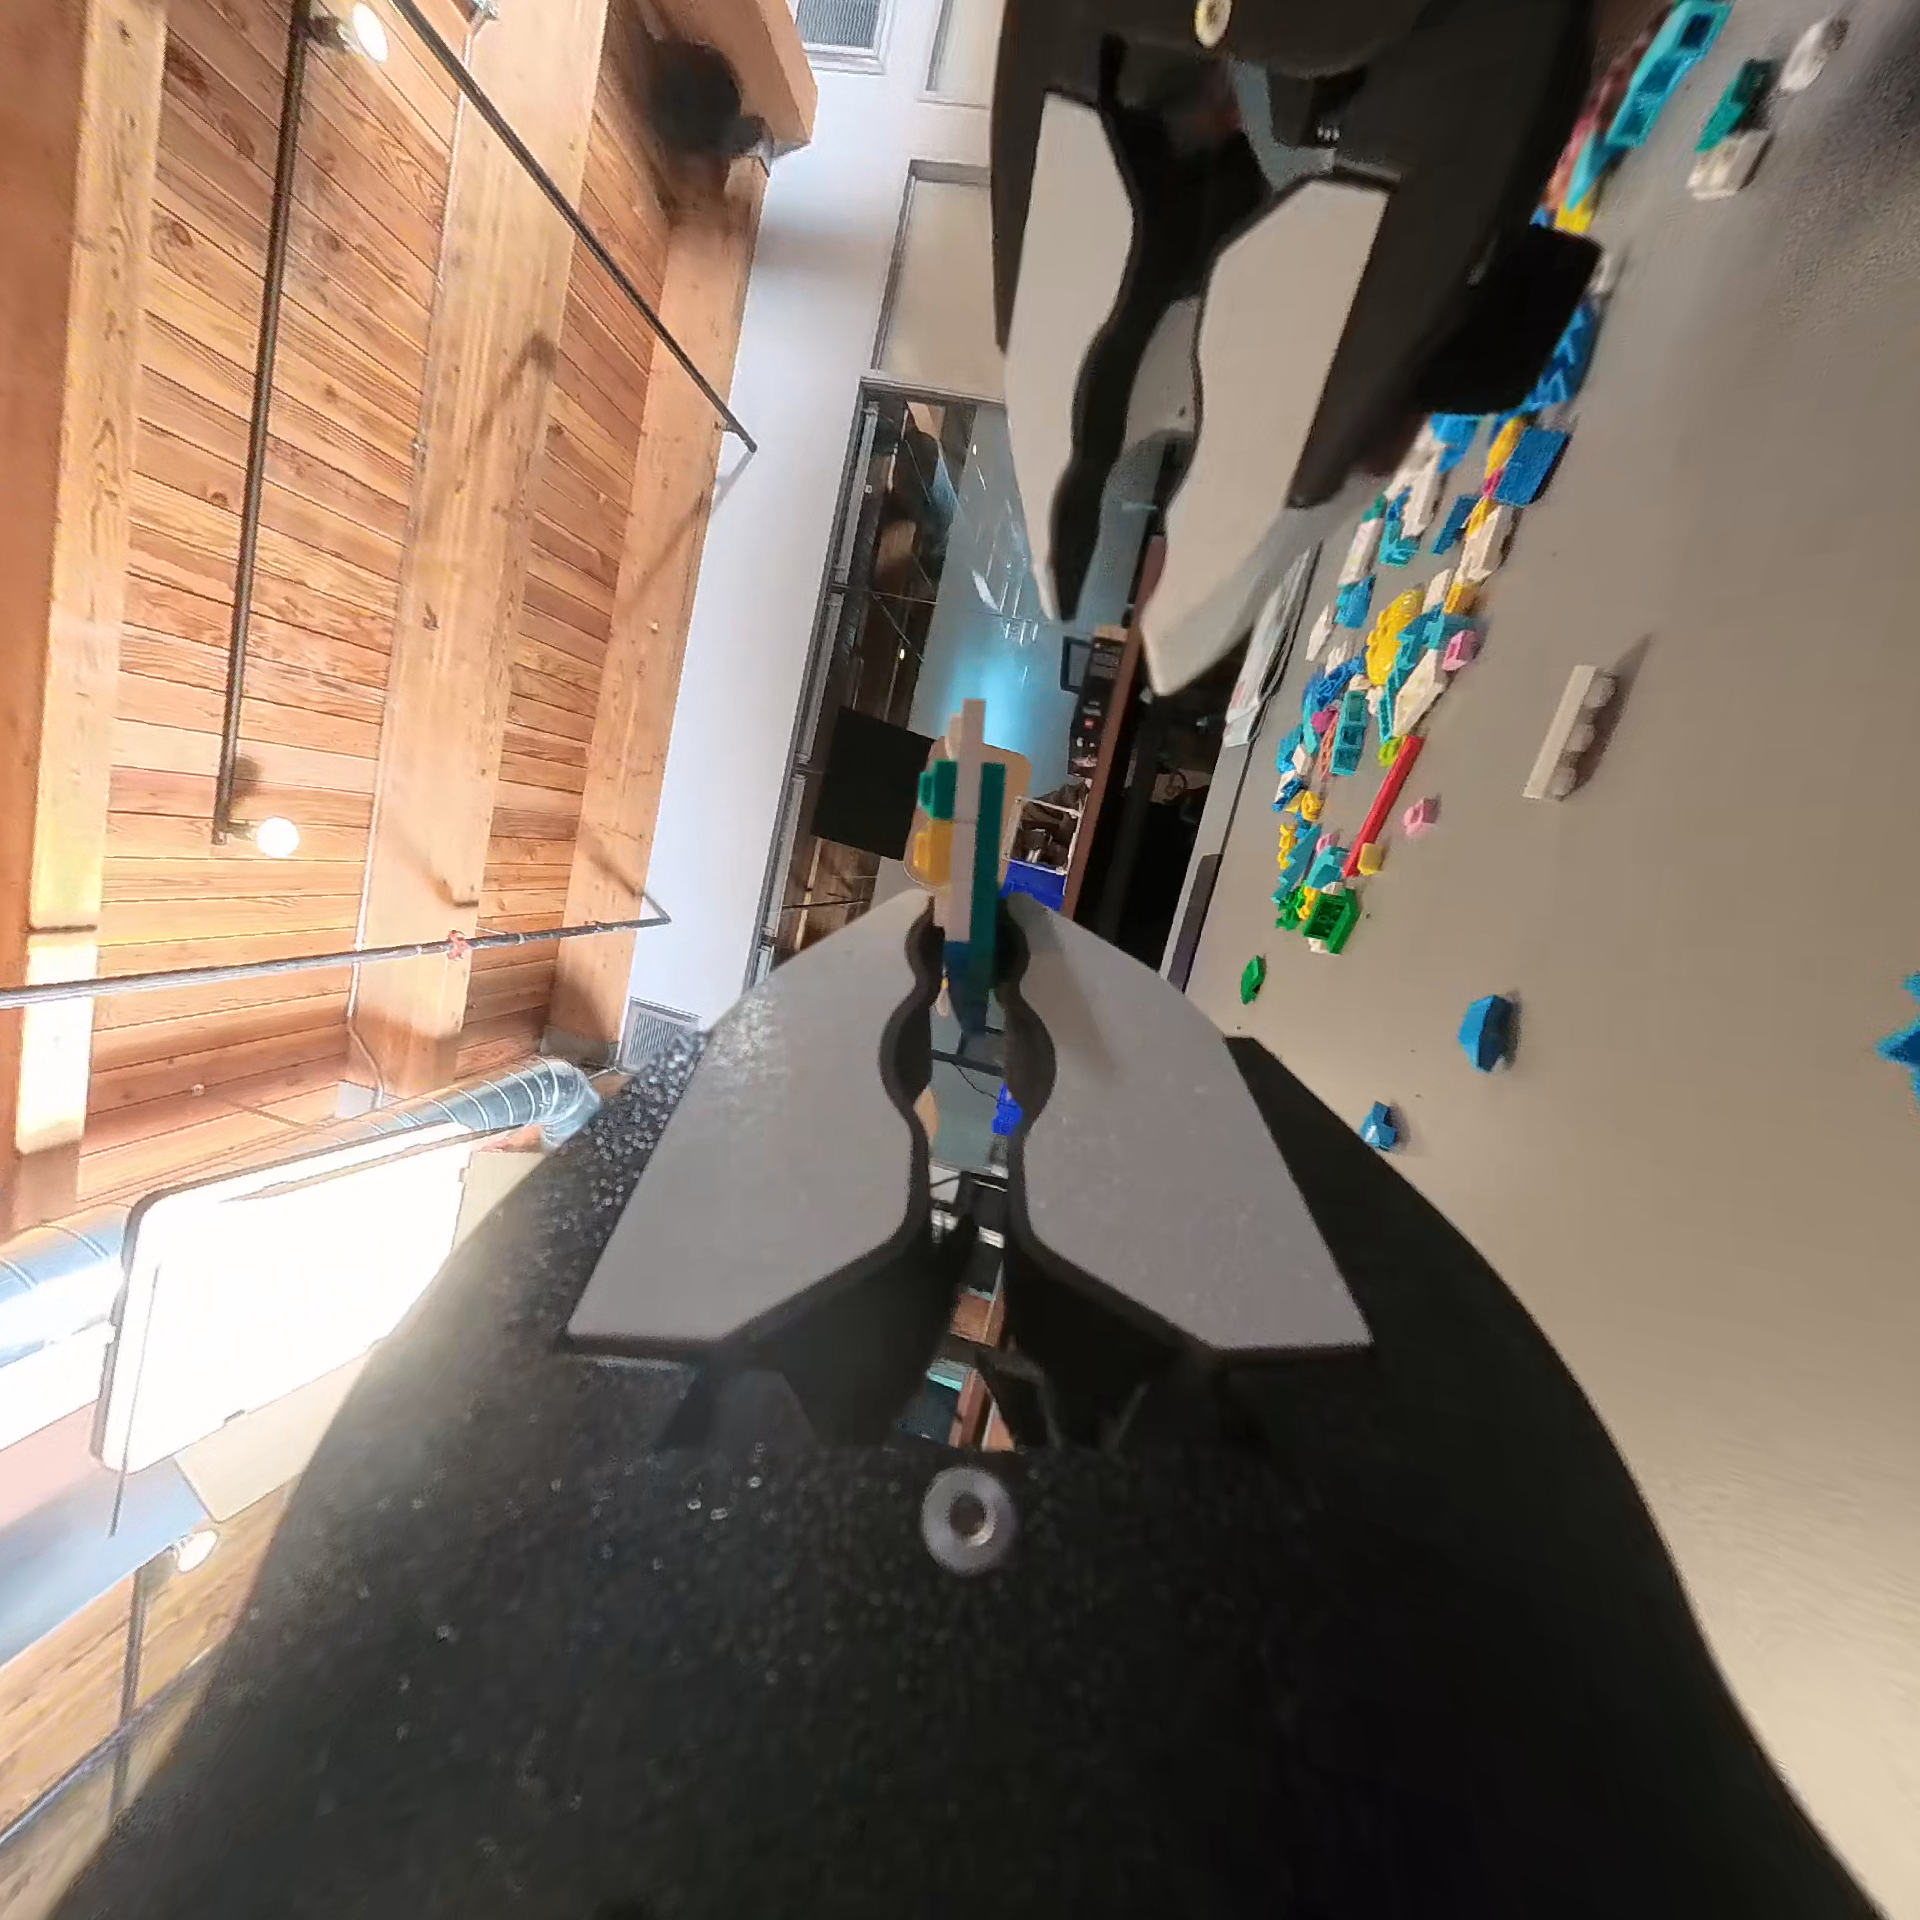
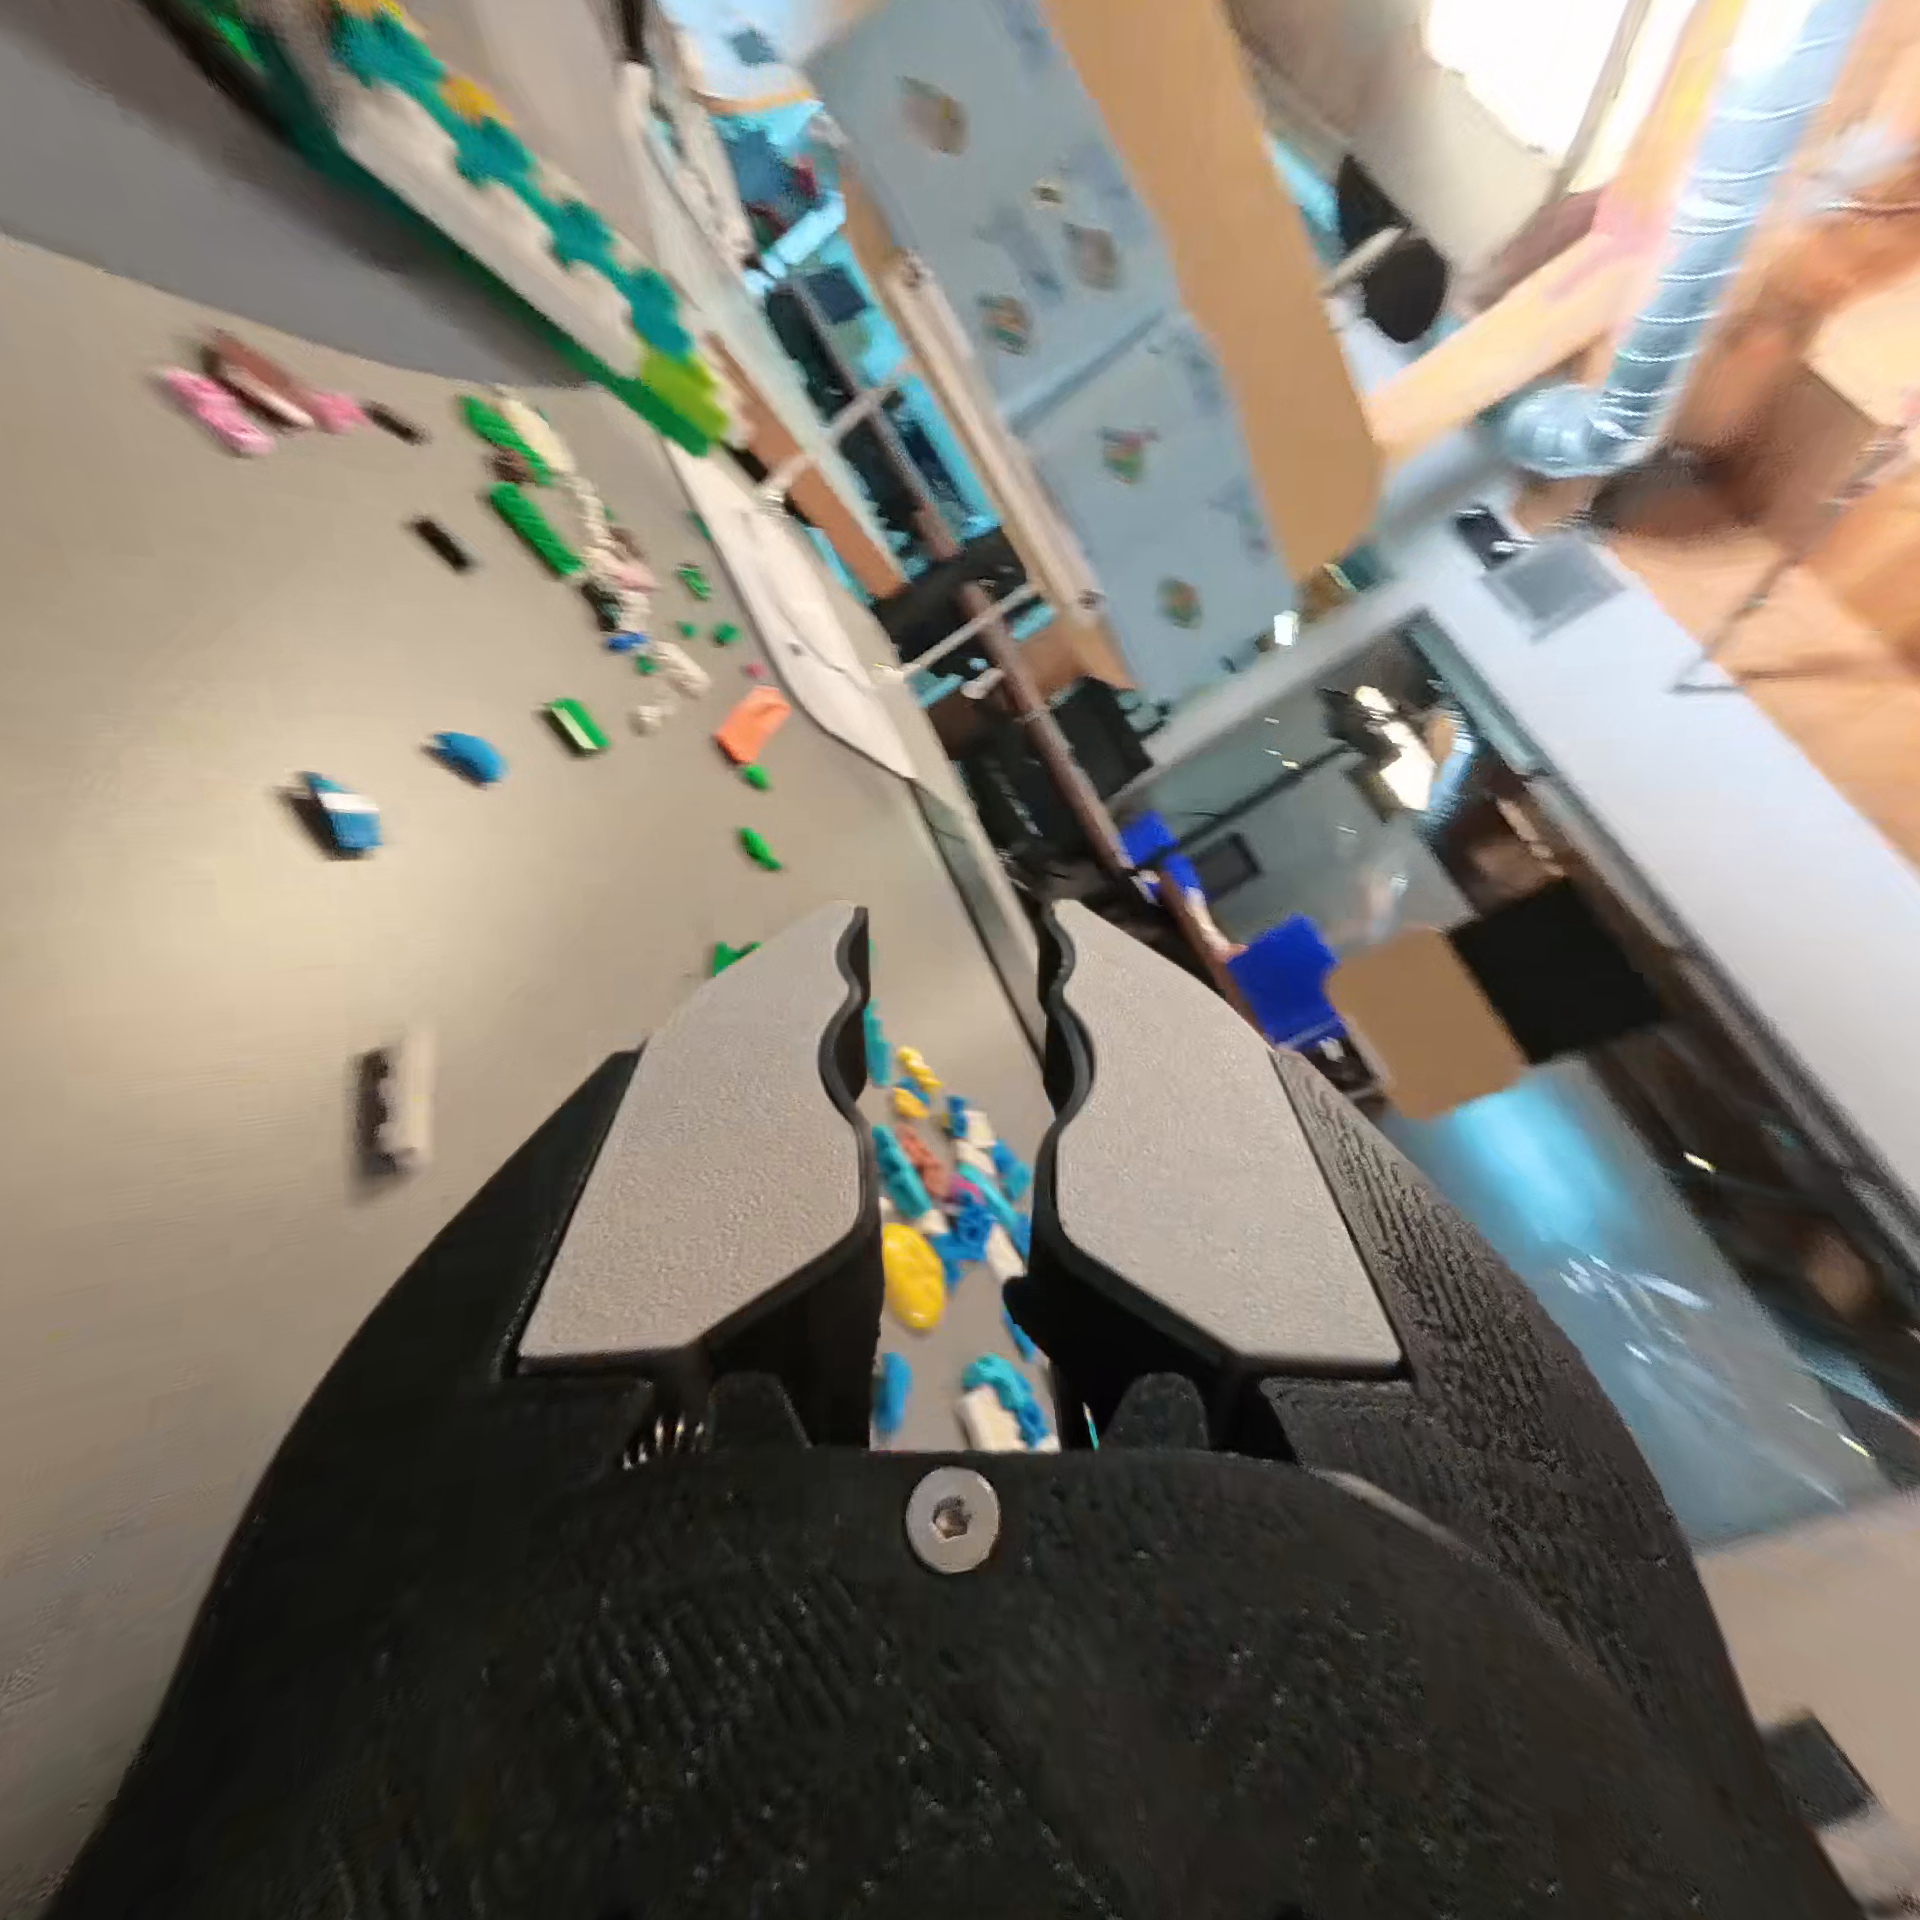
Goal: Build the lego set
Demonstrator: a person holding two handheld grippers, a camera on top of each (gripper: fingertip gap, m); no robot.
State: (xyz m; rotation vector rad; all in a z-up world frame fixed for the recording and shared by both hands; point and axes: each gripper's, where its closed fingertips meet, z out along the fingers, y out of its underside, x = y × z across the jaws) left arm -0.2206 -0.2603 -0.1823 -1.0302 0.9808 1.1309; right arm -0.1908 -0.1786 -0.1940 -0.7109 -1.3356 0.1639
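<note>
My left gripper [image 1: 971, 930] is shut on a small lego assembly [image 1: 966, 821] of white, teal, tan and yellow pieces, held in the air, edge-on to the camera. My right gripper shows above it in the left wrist view [image 1: 1112, 623], open and empty, a short way from the assembly. In its own view my right gripper [image 2: 951, 925] is open with nothing between the fingers, tilted over the grey table [image 2: 208, 935]. A pile of loose blue, yellow and white bricks [image 2: 951, 1195] lies behind the gap between its fingers. The same pile shows in the left wrist view [image 1: 1382, 665].
A white brick [image 1: 1569, 732] lies alone on the table. Green, pink and blue pieces [image 2: 540, 530] are scattered farther off. A large green, white and teal build [image 2: 520, 197] stands at the table's far side, with a paper sheet [image 2: 810, 644] near the edge. My right fingertips sit around 9 cm from my left ones.
</note>
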